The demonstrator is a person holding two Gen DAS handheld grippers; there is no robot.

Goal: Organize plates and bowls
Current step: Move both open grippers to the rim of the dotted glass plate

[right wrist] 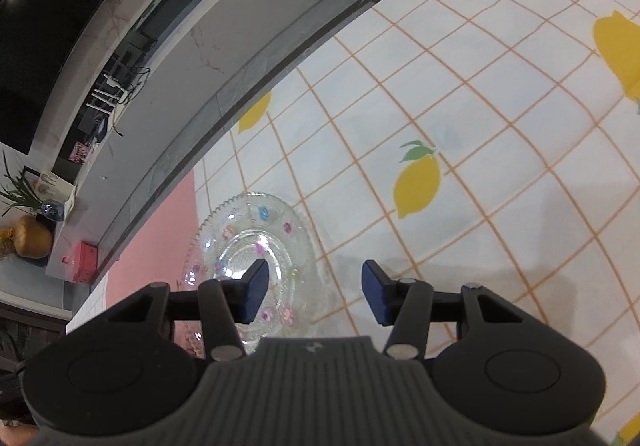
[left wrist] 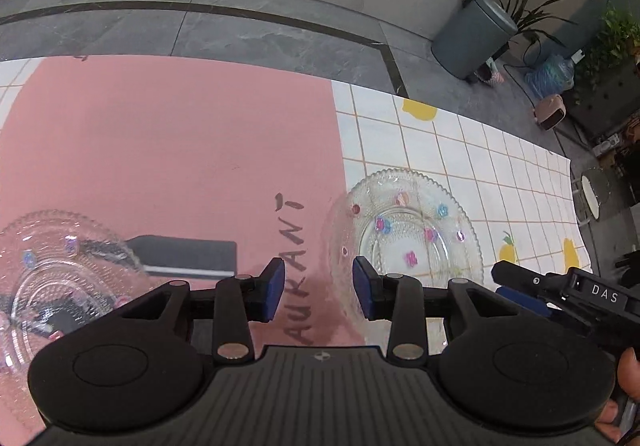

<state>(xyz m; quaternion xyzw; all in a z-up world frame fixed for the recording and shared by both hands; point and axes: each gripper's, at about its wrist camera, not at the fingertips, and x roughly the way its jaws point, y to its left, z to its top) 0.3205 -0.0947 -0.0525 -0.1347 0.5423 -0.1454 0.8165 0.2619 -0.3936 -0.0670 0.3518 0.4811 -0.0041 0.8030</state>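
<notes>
Two glass plates (left wrist: pixel 412 230) (left wrist: pixel 60 286), lower right and lower left of left view; one bin (left wrist: pixel 472 33), upper right; two grippers (left wrist: pixel 319 286) (right wrist: pixel 314 292), lower centre.

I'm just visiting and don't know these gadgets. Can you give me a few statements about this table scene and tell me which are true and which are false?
1. The plate near the grid cloth is clear glass with small coloured flowers. True.
2. The left gripper is clamped on a plate. False: its jaws stand apart with nothing between them.
3. A second glass dish lies on the pink mat. True.
4. The cloth is printed with strawberries. False: it shows yellow lemons.
5. The right gripper holds nothing. True.
6. The bin stands on the table. False: it stands on the floor beyond it.
</notes>
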